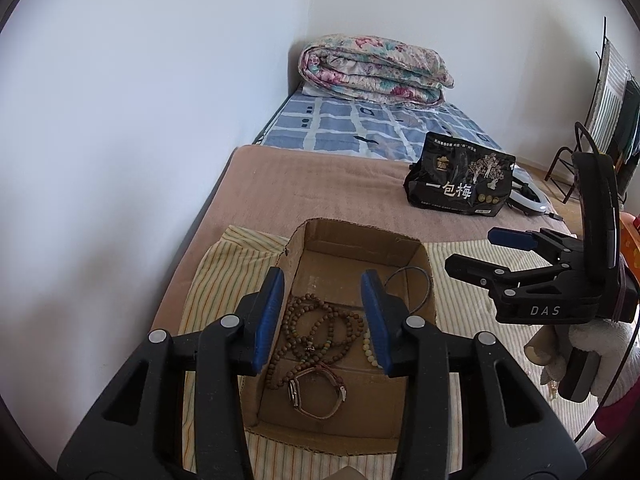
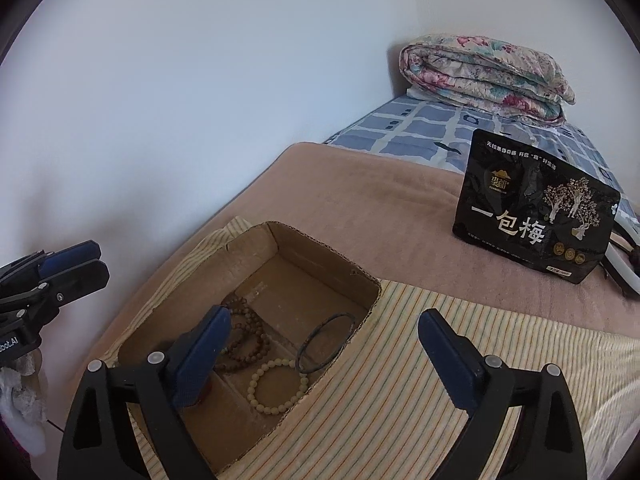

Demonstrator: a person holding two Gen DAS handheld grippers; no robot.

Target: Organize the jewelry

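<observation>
An open cardboard box [image 1: 412, 248] [image 2: 360, 276] sits on a striped cloth on the bed. In it lie a long brown bead string [image 1: 316, 332] [image 2: 246, 340], a brown-strapped watch [image 1: 320, 394], a pale bead bracelet [image 2: 276, 386] [image 1: 370, 350] and a thin dark bangle [image 2: 326, 342] [image 1: 416, 284]. My left gripper [image 1: 323, 320] is open and empty, above the box over the beads. My right gripper [image 2: 324, 364] is open and empty, over the box's right rim; it shows in the left wrist view [image 1: 474, 252] to the right of the box.
A black snack bag [image 1: 460, 180] [image 2: 536, 220] stands on the brown blanket [image 1: 312, 188] behind the box. A folded floral quilt [image 1: 376, 68] [image 2: 488, 76] lies at the bed's far end. The white wall [image 1: 140, 120] runs along the left. A striped cloth [image 2: 420, 380] lies under the box.
</observation>
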